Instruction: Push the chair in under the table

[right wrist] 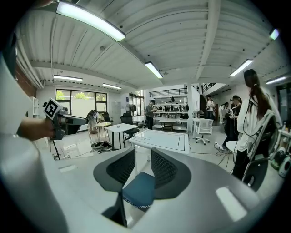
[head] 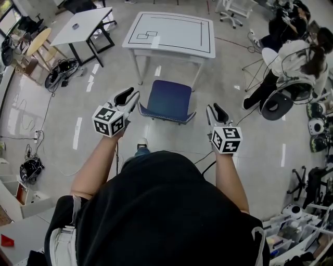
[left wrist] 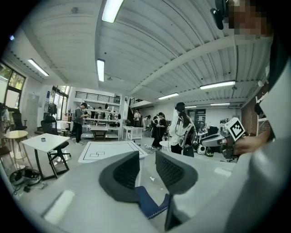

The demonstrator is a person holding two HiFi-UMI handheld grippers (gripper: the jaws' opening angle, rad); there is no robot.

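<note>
A chair with a blue seat [head: 169, 98] stands on the floor just in front of the white table [head: 171, 34], whose top bears black lines. Its back edge faces me. My left gripper [head: 131, 96] hangs beside the chair's back left corner, jaws nearly together and nothing between them. My right gripper [head: 213, 110] is off the back right corner, its jaws a little apart and empty. In the left gripper view the seat [left wrist: 148, 202] lies below the jaws [left wrist: 147, 157], with the table [left wrist: 109, 150] beyond. The right gripper view looks past its jaws [right wrist: 143, 154] at the seat [right wrist: 138, 191] and the table [right wrist: 163, 141].
A second white table on black legs [head: 83, 23] stands at the far left beside a round wooden stool [head: 39, 41] and a heap of cables [head: 60, 72]. People sit at the right [head: 296, 57]. A white swivel chair [head: 231, 13] is behind the table.
</note>
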